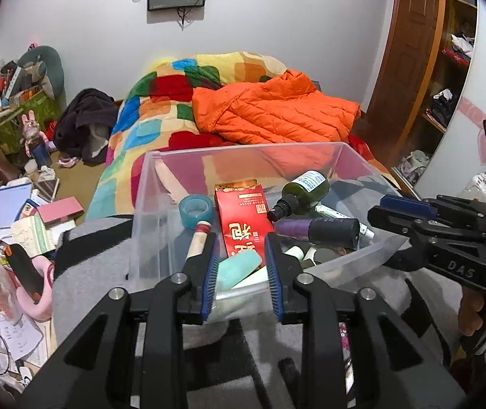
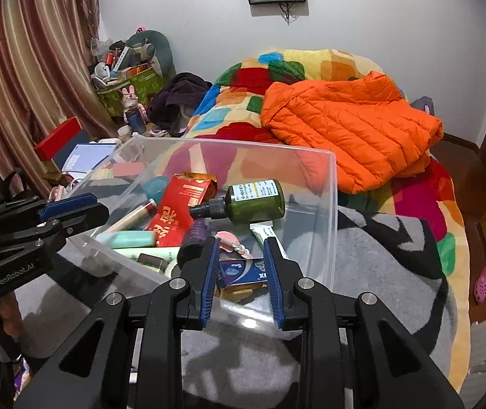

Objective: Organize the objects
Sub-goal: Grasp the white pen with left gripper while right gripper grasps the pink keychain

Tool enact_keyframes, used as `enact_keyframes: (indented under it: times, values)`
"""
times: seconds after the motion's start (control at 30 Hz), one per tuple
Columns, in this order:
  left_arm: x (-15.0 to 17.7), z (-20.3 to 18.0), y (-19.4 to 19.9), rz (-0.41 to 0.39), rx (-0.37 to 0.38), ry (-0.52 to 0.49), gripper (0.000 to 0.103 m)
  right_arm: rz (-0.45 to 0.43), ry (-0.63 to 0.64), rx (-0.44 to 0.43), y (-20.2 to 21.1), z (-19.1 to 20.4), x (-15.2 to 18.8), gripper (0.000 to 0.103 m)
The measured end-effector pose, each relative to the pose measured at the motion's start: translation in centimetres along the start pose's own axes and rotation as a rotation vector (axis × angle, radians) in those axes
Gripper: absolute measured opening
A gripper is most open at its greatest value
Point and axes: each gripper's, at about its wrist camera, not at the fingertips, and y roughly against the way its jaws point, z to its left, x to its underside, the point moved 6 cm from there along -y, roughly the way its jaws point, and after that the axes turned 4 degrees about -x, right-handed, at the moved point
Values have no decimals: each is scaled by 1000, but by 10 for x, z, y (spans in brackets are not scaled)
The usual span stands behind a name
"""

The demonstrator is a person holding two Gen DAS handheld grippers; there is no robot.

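Note:
A clear plastic bin (image 1: 355, 156) stands on a grey blanket on the bed. In it lie a red packet (image 1: 243, 218), a green bottle (image 1: 306, 192), a dark purple bottle (image 1: 318, 230), a teal tape roll (image 1: 196, 209) and a mint case (image 1: 237, 266). My left gripper (image 1: 241, 259) hangs over the bin's near wall, open, with the mint case lying below the gap and free of the pads. Over the bin's near corner, my right gripper (image 2: 241, 266) is shut on a small blue box (image 2: 239, 272). It also shows from the side as the right gripper (image 1: 379, 214).
An orange padded jacket (image 2: 348, 126) lies on the colourful quilt (image 2: 243, 81) behind the bin. Left of the bed the floor is crowded with books, boxes, a green bag (image 2: 140, 88) and dark clothes (image 2: 178, 102). A wardrobe (image 1: 447, 68) stands at the right.

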Motion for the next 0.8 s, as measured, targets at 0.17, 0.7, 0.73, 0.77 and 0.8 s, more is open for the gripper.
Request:
enact_keyframes:
  times: [0.17,0.7,0.73,0.77,0.8]
  values:
    - [2,-4,21,-43,-17,-13,59,-13,18,-92,21,15,3,25]
    - [70,-16,43,32,-45,-112,72,150,126,-114,-8,61,70,31]
    - [76,-17,43,43,-44,-116,72,172,135,-110,-15,61,73,31]
    - [80,-17,42,52,-39,-114,72,187,143,-111,-19,62,75,31]
    - [84,-17,41,61,-33,-111,72,205,152,-112,-23,63,78,31]
